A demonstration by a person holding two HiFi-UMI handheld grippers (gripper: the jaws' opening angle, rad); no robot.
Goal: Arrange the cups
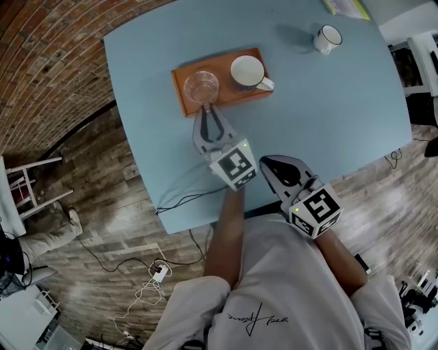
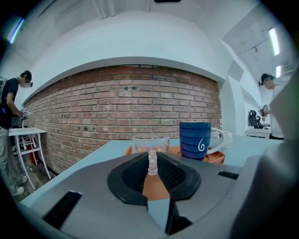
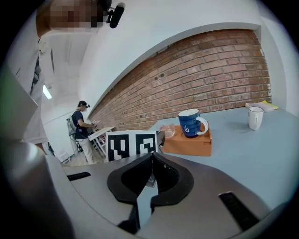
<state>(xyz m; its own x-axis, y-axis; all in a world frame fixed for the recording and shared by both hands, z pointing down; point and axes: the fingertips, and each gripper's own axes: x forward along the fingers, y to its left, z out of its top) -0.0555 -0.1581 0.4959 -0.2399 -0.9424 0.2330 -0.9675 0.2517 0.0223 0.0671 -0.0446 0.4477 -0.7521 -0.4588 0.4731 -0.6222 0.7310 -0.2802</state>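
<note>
An orange tray (image 1: 183, 96) lies on the blue table and carries a clear glass cup (image 1: 201, 85) on its left and a blue mug (image 1: 248, 71) with a white inside on its right. My left gripper (image 1: 208, 111) reaches to the tray's near edge. It is shut on the glass cup's handle, which shows as a clear strip between the pads in the left gripper view (image 2: 153, 163). The glass cup (image 2: 150, 143) and blue mug (image 2: 195, 139) stand just beyond. My right gripper (image 1: 268, 164) hovers over the near table edge, jaws shut and empty (image 3: 152, 163). A white mug (image 1: 328, 39) stands apart at the far right.
Yellow-green papers (image 1: 345, 7) lie at the table's far corner. A brick wall runs along the left. White stools (image 1: 27, 184) and cables (image 1: 157, 273) are on the wooden floor. A person (image 3: 83, 123) stands at a white table in the background.
</note>
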